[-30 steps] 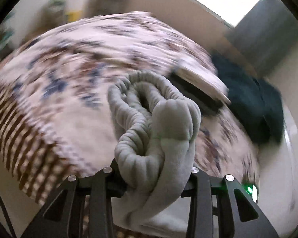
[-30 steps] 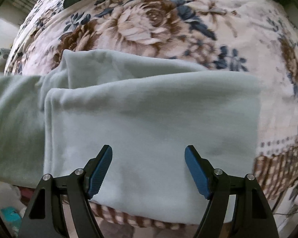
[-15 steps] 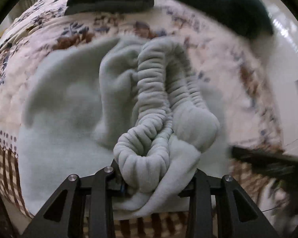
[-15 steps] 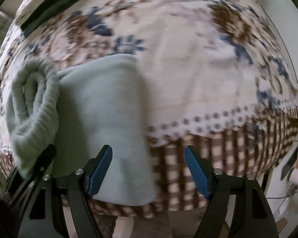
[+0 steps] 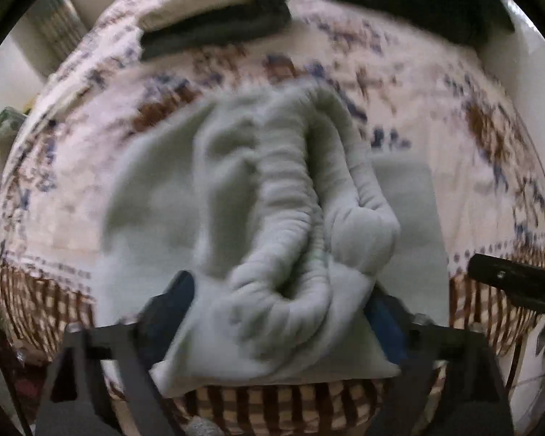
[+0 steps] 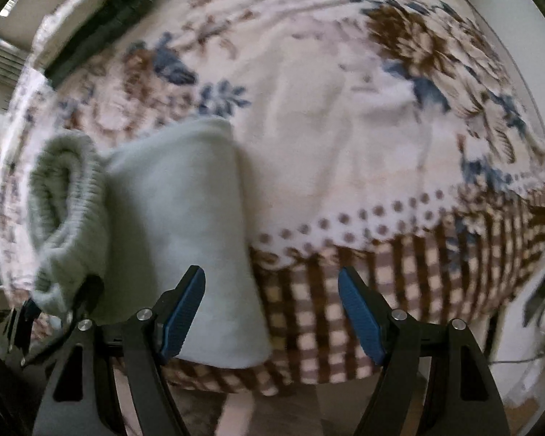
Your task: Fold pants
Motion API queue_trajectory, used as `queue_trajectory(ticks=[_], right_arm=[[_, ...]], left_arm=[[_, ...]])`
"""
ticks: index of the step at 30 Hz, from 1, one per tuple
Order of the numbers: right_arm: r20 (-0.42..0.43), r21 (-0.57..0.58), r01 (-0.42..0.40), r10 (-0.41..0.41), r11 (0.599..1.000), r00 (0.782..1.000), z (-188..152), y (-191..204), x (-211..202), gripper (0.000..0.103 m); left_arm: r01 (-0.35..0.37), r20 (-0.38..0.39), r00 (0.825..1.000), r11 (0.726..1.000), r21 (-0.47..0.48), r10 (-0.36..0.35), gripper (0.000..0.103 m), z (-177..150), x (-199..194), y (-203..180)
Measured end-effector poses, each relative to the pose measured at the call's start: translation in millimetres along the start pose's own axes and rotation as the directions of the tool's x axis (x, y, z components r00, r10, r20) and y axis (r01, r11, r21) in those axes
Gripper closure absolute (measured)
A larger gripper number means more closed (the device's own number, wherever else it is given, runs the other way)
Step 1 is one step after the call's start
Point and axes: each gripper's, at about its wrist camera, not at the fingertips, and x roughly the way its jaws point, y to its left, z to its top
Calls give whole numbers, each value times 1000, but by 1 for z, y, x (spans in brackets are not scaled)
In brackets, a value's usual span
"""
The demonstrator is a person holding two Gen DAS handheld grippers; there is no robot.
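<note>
Pale grey-green pants lie folded in a bundle at the near edge of the flowered bed blanket. Their ribbed waistband is bunched on top. My left gripper hangs over them with its jaws opening; the waistband end lies between the blue pads, which stand clear of it. In the right wrist view the pants sit at the left, waistband rolled. My right gripper is opening too, over the checked blanket border, with nothing gripped; its left finger overlaps the pants' right edge.
A folded dark and cream stack and a dark green garment lie at the bed's far side. The stack also shows top left in the right wrist view. The checked border hangs over the bed's near edge, floor below.
The left gripper carried the waistband down onto the folded legs and spread its jaws off it. The right gripper slid right, off the pants, to their right edge.
</note>
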Motion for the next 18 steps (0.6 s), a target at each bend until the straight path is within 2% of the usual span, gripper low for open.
queue_trajectory(ticks=[2,6,8,11,16,18], right_arm=[[13,-18,-17,18,1000,1000,5,8,-6,17],[33,-87,-15,18,996,999,12,34,-16,17],[39,-125,-25,31,992,999,14,50,-18,17],[37,-188,-37,44,982,998,14,80,-18,17],[26,-211,-51,58,976,998,14,103,-13,18],[20,-192,-48,52,980,998,14,100,-12,18]], left_arm=[[-46,-7,999,999,12,46,3,1,-9,4],[-138,3,990,990,16,138,3,0,-24,23],[-155,-5,988,988,-8,155,3,-2,-29,37],[-169,-41,985,985,-48,167,3,-5,-35,59],[-173,-50,984,985,-3,172,3,-5,-57,55],[-126,-37,991,992,-14,125,3,-4,-72,54]])
